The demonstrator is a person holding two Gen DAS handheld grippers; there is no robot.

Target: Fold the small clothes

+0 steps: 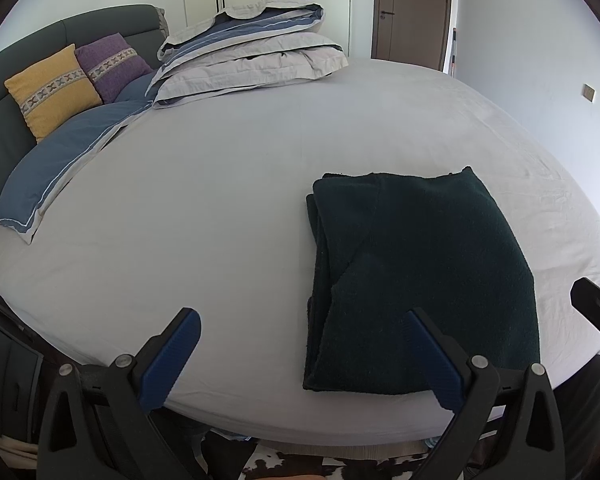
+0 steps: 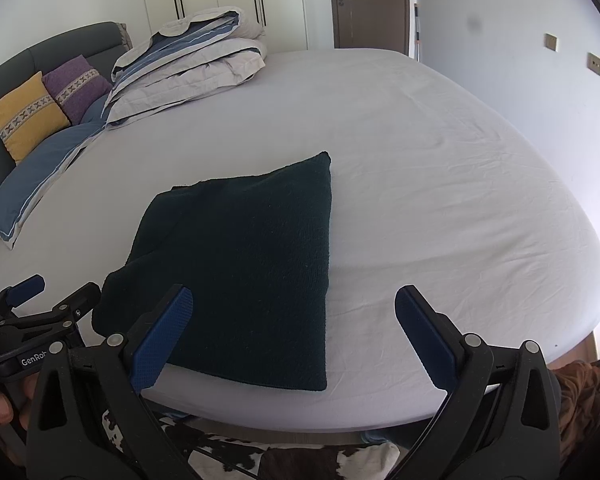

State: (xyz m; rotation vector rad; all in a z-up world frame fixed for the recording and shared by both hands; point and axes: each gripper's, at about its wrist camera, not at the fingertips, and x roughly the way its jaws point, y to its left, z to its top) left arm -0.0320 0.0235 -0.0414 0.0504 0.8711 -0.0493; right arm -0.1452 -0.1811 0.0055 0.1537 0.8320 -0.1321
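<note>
Although the bed [image 1: 260,152] filled nearly all of both views, its pale sheet bore only one task item, and everything else lay far from that garment: a folded duvet [image 1: 252,52] at the bed's far side, a blue pillow [image 1: 60,160] to the garment's far left, and a yellow cushion [image 1: 50,90] and a purple cushion [image 1: 114,65] against the dark headboard [image 1: 28,52] beyond it. The dark green garment [image 2: 244,264] lay flat near the bed's front edge, already brought into a compact, roughly rectangular stack with layered edges showing along its left side. Judging from that shape, the folding of this piece looked essentially complete; what might remain was a final tidy or setting it aside, and no other clothes waiting to be folded were visible. The left gripper [image 1: 304,356] hovered just before the garment's near left corner, its fingers spread wide and holding nothing. The right gripper [image 2: 294,336] hung over the garment's near right edge, likewise spread apart and empty, apparently clear of the cloth.
</note>
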